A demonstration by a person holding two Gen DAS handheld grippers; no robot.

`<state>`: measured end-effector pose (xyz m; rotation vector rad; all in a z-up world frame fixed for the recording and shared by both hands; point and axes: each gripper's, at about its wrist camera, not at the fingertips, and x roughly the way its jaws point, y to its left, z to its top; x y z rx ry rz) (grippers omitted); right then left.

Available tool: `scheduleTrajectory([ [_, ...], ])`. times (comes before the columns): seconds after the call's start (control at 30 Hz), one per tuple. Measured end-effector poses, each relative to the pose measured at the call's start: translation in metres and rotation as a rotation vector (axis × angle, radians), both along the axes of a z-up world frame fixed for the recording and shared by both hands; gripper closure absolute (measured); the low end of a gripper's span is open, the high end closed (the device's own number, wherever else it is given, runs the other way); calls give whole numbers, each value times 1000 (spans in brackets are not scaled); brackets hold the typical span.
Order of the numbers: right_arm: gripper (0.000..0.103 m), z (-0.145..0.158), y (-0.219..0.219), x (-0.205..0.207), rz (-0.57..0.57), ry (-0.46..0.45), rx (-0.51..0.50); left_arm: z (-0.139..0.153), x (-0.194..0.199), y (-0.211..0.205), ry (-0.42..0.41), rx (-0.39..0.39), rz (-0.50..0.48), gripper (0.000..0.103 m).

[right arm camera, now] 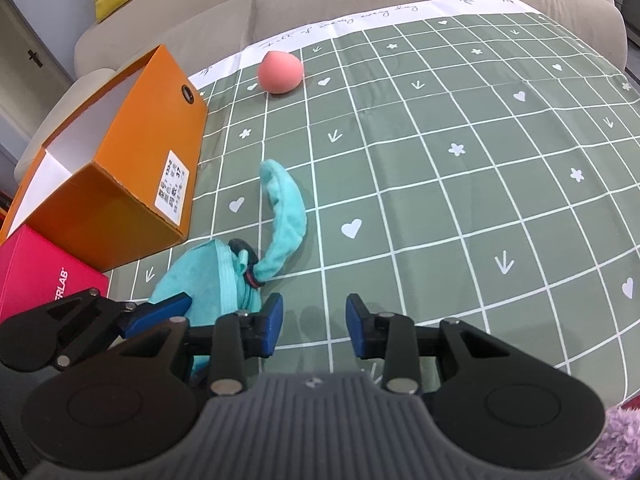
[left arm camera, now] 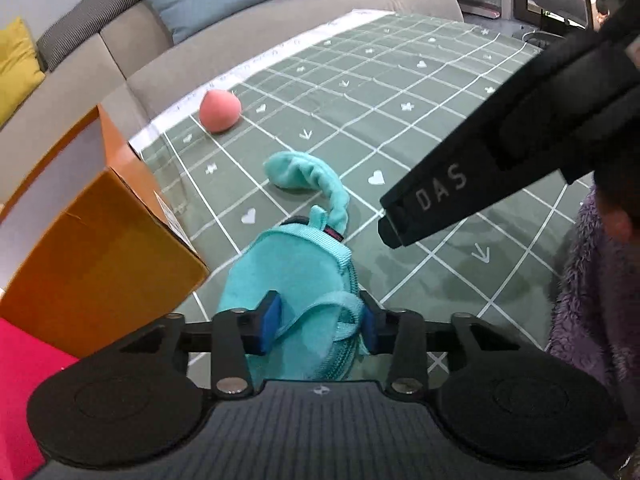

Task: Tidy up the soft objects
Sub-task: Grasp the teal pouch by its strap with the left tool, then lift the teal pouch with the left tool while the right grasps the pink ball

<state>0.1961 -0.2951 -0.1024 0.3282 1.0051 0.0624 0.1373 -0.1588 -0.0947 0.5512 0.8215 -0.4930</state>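
Observation:
A teal plush pouch (left arm camera: 292,280) with a strap and a long soft tail (left arm camera: 316,184) lies on the green checked cloth (left arm camera: 420,120). My left gripper (left arm camera: 320,324) is shut on the pouch, its blue pads pressing both sides. The pouch also shows in the right wrist view (right arm camera: 200,276), with its tail (right arm camera: 286,216) curling away. My right gripper (right arm camera: 314,326) is open and empty just right of the pouch; its body shows in the left wrist view (left arm camera: 500,152). A pink peach-shaped plush (left arm camera: 219,111) sits far left near the cloth's edge, and it also shows in the right wrist view (right arm camera: 280,71).
An open orange box (right arm camera: 120,152) stands left of the pouch, with a pink box (right arm camera: 36,276) in front of it. A beige sofa (right arm camera: 360,0) with yellow and blue cushions lies behind the cloth. Purple fleece (left arm camera: 588,300) is at the right.

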Motion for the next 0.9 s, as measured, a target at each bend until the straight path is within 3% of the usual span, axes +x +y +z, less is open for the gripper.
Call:
scheduleTrajectory([
  [0.23, 69, 7, 0, -4, 8, -29, -3, 31, 6, 14, -20, -71, 57, 80],
  [0.37, 68, 17, 4, -6, 19, -62, -14, 49, 19, 25, 17, -134, 100, 81],
  [0.53, 61, 36, 9, 4, 78, -125, -59, 71, 42, 32, 47, -212, 138, 81],
  [0.67, 58, 48, 10, 33, 173, -221, -126, 79, 67, 36, 146, -273, 219, 81],
  [0.77, 44, 52, 7, 65, 271, -284, -179, 84, 83, 35, 227, -310, 256, 81],
  [0.9, 42, 52, 11, 114, 424, -317, -295, 86, 102, 29, 263, -322, 261, 81],
])
